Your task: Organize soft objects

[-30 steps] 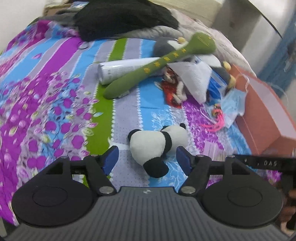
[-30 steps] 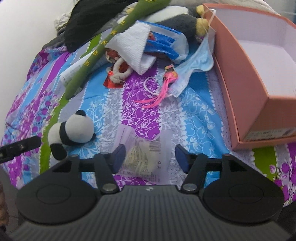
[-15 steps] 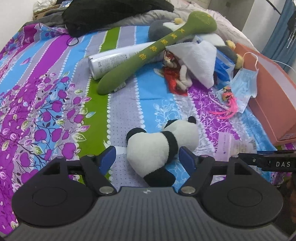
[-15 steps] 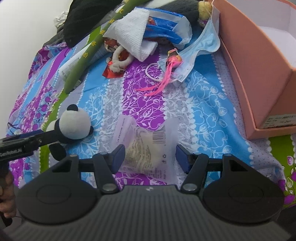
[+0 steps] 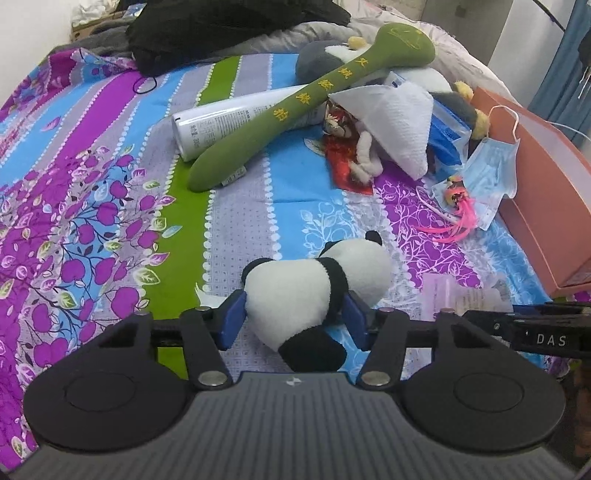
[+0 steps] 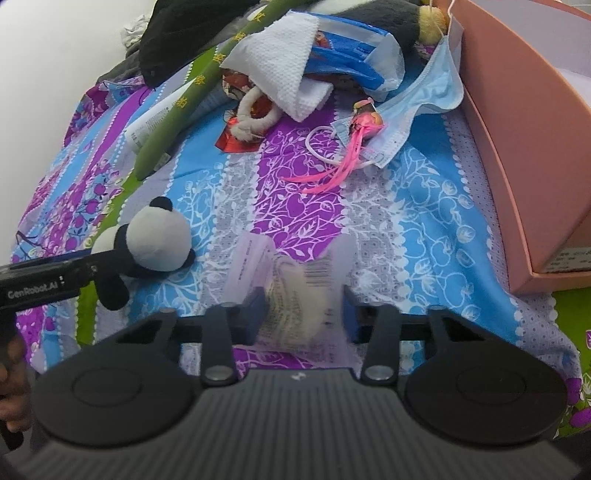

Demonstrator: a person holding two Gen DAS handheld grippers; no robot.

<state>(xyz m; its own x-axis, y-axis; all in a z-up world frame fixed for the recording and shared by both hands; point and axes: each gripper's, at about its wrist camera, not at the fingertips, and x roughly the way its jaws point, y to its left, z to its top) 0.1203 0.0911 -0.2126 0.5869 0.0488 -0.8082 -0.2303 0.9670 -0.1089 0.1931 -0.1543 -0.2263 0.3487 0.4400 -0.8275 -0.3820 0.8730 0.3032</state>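
A small panda plush [image 5: 314, 288] lies on the patterned bedspread [image 5: 110, 206]; it also shows in the right wrist view [image 6: 155, 243]. My left gripper [image 5: 293, 319] has its blue pads pressed on both sides of the panda's body. My right gripper [image 6: 303, 314] has closed in around a clear plastic packet [image 6: 295, 295] with a barcode; its pads sit against the packet's sides. A long green plush [image 5: 295, 110] lies across a white tube [image 5: 229, 122] further back.
An open orange-pink box [image 6: 524, 140] stands at the right. A pile of a white cloth [image 6: 280, 74], a blue packet [image 6: 347, 62], a face mask [image 6: 424, 103], a pink tassel charm [image 6: 354, 144] and a grey plush [image 5: 317, 62] lies behind. Black clothing [image 5: 221, 29] lies at the back.
Both grippers moved forward and closed: the left pads now press the panda, the right pads narrowed onto the plastic packet.
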